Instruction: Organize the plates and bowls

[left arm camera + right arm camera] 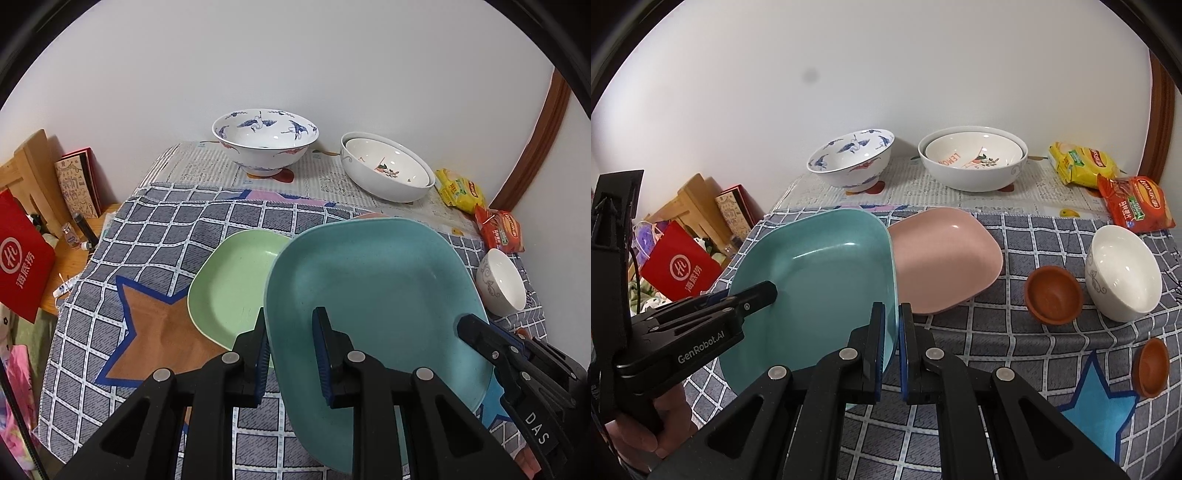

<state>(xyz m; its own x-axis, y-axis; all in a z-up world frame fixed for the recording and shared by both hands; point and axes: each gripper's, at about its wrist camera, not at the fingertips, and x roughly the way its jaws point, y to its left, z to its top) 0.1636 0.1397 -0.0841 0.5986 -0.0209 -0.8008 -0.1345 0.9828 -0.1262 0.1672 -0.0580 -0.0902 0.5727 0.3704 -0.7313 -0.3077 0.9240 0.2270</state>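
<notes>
A teal plate (pixel 373 280) is held tilted above the checked cloth, over a green plate (pixel 229 291) in the left wrist view. My left gripper (pixel 290 347) straddles its left rim, fingers apart with a gap on the inner side. My right gripper (pixel 891 332) is shut on the teal plate's (pixel 820 273) right rim. A pink plate (pixel 945 258) lies behind it. A blue-patterned bowl (pixel 265 142) and two nested white bowls (pixel 388 166) stand at the back. A small white bowl (pixel 1123 271) sits at the right.
Two small brown saucers (pixel 1054 295) (pixel 1150 367) lie on the cloth at the right. Yellow (pixel 1080 162) and red snack packets (pixel 1136 203) lie at the back right. A red bag (pixel 22 258) and books (pixel 79 181) sit beyond the table's left edge.
</notes>
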